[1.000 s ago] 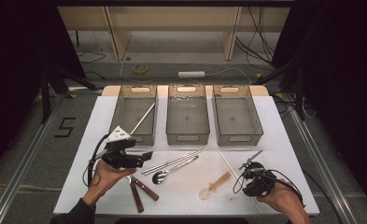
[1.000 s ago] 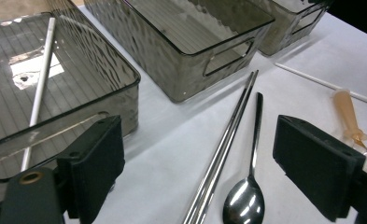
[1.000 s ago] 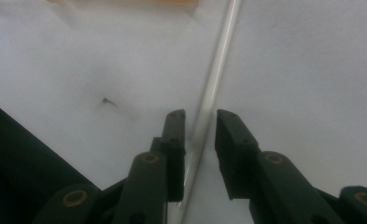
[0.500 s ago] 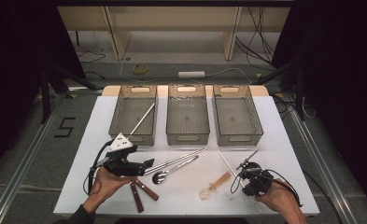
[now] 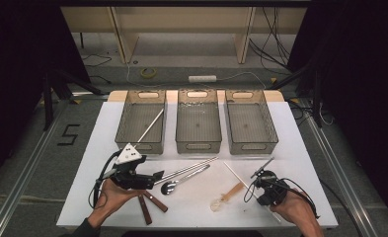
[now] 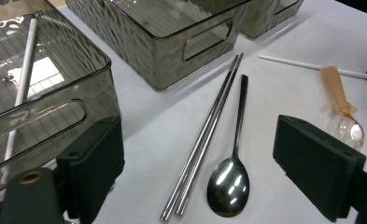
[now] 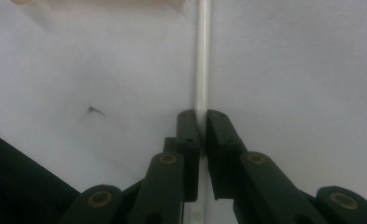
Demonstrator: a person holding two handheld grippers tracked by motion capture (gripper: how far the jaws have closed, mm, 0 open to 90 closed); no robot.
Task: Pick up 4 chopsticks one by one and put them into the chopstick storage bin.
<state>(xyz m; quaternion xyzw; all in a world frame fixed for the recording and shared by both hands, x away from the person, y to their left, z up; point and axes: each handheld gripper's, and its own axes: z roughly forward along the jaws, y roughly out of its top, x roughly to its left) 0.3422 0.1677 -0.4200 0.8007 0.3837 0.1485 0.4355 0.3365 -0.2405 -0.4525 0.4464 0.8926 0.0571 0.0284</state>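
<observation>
bins: three clear smoky bins stand in a row at the far side of the tabletop (image 5: 300, 148): left bin (image 5: 141, 143), middle bin (image 5: 198, 145), right bin (image 5: 251, 144).
stick in bin: a white stick (image 5: 149, 126) leans slantwise inside the left bin.
brown-handled tool: two brown handles (image 5: 149, 205) lie splayed at the near edge.
amber spoon: a clear spoon with an amber handle (image 5: 227, 196) lies at the near middle.
floor: a roll of tape (image 5: 148, 72) and a white power strip (image 5: 202, 78) lie beyond the tabletop; a "5" marking (image 5: 69, 134) is to the left.
</observation>
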